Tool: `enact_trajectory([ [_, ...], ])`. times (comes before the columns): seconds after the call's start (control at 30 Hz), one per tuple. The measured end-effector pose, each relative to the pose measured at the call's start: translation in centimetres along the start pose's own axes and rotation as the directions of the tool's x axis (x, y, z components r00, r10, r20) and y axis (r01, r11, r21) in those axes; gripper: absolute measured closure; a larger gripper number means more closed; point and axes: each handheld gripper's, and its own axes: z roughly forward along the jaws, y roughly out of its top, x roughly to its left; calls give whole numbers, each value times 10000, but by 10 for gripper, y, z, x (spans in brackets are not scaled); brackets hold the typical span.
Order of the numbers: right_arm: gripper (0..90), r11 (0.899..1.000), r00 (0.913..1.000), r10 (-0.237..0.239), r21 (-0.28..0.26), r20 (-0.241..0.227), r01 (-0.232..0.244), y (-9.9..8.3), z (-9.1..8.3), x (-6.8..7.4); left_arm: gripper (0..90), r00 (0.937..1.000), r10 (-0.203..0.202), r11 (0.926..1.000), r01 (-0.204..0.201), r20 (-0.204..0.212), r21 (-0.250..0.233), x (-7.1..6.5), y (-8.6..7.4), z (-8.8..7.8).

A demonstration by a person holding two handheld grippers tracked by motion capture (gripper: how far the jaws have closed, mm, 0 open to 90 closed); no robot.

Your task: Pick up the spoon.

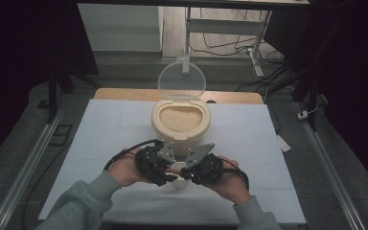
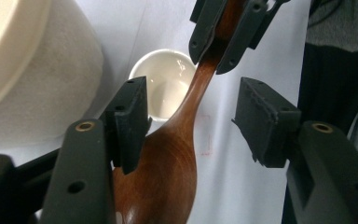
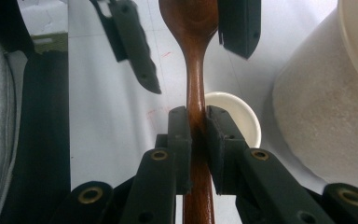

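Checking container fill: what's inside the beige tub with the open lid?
The beige tub holds pale grain nearly to its rim; its depth and bottom are covered by the grain itself.

Both forearms entering from the near edge in grey sleeves, hands meeting just in front of the body, tips nearly touching. Right gripper clamped tight on the handle of a wooden spoon. Left gripper with jaws parted around the spoon's bowl, one pad at its edge, the other clear
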Motion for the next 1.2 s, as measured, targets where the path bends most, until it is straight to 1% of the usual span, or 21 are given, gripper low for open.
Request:
enact_trajectory([
  [0.2,803,9998,9998,-206,24,0,206,3,1,1,569,9997,219,9994,-223,139,278,3,-1,5],
  [0.33,803,9990,9991,-434,91,-8,434,4,-1,3,652,9984,477,9983,-488,318,332,4,-3,8],
  [0.37,803,9993,9993,-376,-15,-53,376,4,0,4,670,9973,666,9965,-680,305,482,4,-3,9],
  [0.43,802,9986,9985,-531,43,-133,532,4,0,4,710,9957,750,9955,-779,544,537,3,-3,11],
  [0.53,805,9981,9980,-605,130,-153,607,3,1,5,777,9933,839,9955,-871,801,374,1,-4,14],
  [0.57,851,9984,9981,-559,103,-241,562,3,2,5,827,9927,897,9948,-932,801,416,0,-4,16],
  [0.6,854,9977,9975,-685,-15,-197,685,2,1,5,828,9936,880,9946,-915,713,480,-1,-4,18],
  [0.63,854,9983,9980,-569,-174,-267,564,1,1,4,829,9939,809,9954,-844,752,450,-1,-5,20],
  [0.7,853,9987,9983,-500,-2,-284,500,0,2,4,830,9946,755,9963,-783,708,367,-2,-7,23],
  [0.77,851,9986,9984,-534,-65,-208,532,-2,3,4,831,9949,828,9960,-846,571,290,-2,-8,23],
  [0.8,848,9985,9984,-527,-140,-181,525,-4,2,3,831,9962,729,9972,-735,472,114,-3,-9,24],
  [0.87,845,9974,9995,-322,-644,3,321,-6,-2,2,832,9974,713,9974,-714,130,31,-4,-11,22],
  [0.9,790,9908,9991,160,-1348,394,-106,-9,-9,0,832,9977,675,9977,-675,-44,-90,-4,-12,22],
  [0.93,790,9908,9991,160,-1348,394,-106,-9,-9,0,832,9980,587,9978,-593,-219,-286,-4,-14,21],
  [0.97,742,9849,9969,521,-1678,588,-416,-11,-13,-2,832,9977,516,9975,-536,-431,-465,-5,-16,20],
  [1.0,702,9769,9924,895,-2013,841,-711,-13,-18,-3,832,9966,460,9969,-501,-686,-600,-6,-18,20],
  [1.03,671,9675,9847,1335,-2299,1120,-1050,-14,-22,-4,832,9941,417,9963,-489,-1002,-712,-8,-19,19],
  [1.07,630,9537,9744,1784,-2675,1365,-1371,-17,-27,-4,832,9926,339,9950,-445,-1167,-898,-9,-21,19],
  [1.1,593,9402,9614,2210,-2977,1638,-1654,-19,-31,-4,832,9910,247,9930,-395,-1314,-1116,-11,-22,19],
  [1.13,568,9221,9426,2761,-3284,1877,-2047,-22,-35,-3,832,9883,169,9914,-362,-1517,-1255,-13,-23,19],
  [1.2,516,8863,9083,3593,-3832,2144,-2601,-28,-41,-2,832,9805,108,9895,-388,-1965,-1389,-17,-24,19],
])
